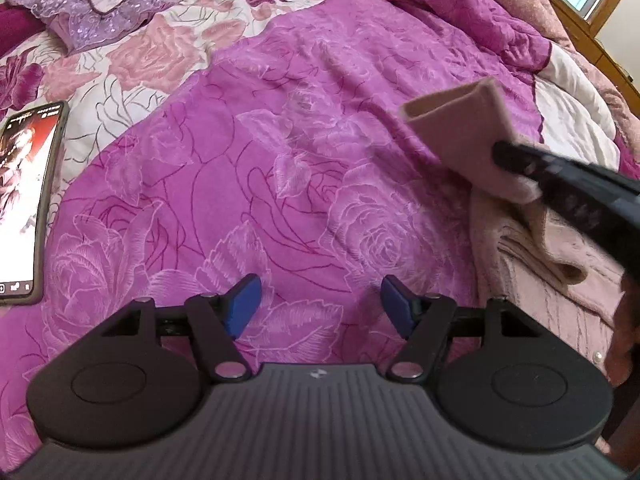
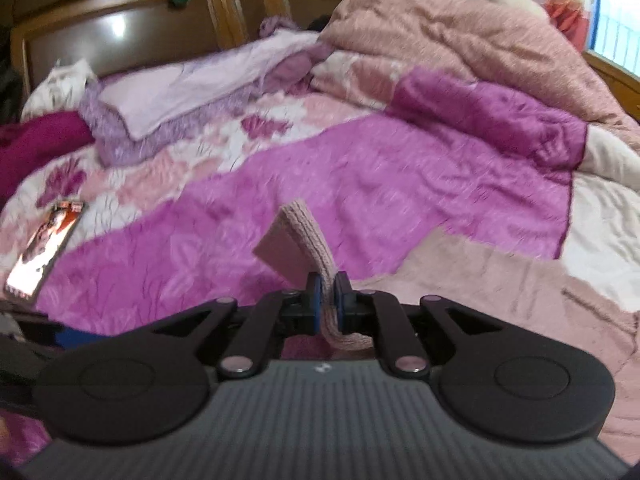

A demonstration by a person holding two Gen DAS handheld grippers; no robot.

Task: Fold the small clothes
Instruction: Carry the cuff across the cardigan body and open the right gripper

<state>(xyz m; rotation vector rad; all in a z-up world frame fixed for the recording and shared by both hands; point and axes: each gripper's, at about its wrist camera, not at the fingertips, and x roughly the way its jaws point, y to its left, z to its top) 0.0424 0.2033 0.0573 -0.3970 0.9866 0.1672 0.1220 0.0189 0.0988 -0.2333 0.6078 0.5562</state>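
Rumpled magenta rose-print quilt [image 1: 280, 152] covers bed; wooden headboard [image 2: 120, 32] behind; phone [image 1: 24, 200] lies on it.

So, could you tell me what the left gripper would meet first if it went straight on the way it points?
Probably the purple bedspread: the open left gripper points down at bare cover, with nothing between its fingers. The phone and the pink knit garment lie off to either side.

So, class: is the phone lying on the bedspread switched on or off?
On. The phone lies face up on the floral bedspread, its screen lit with a bright picture, seen in both wrist views.
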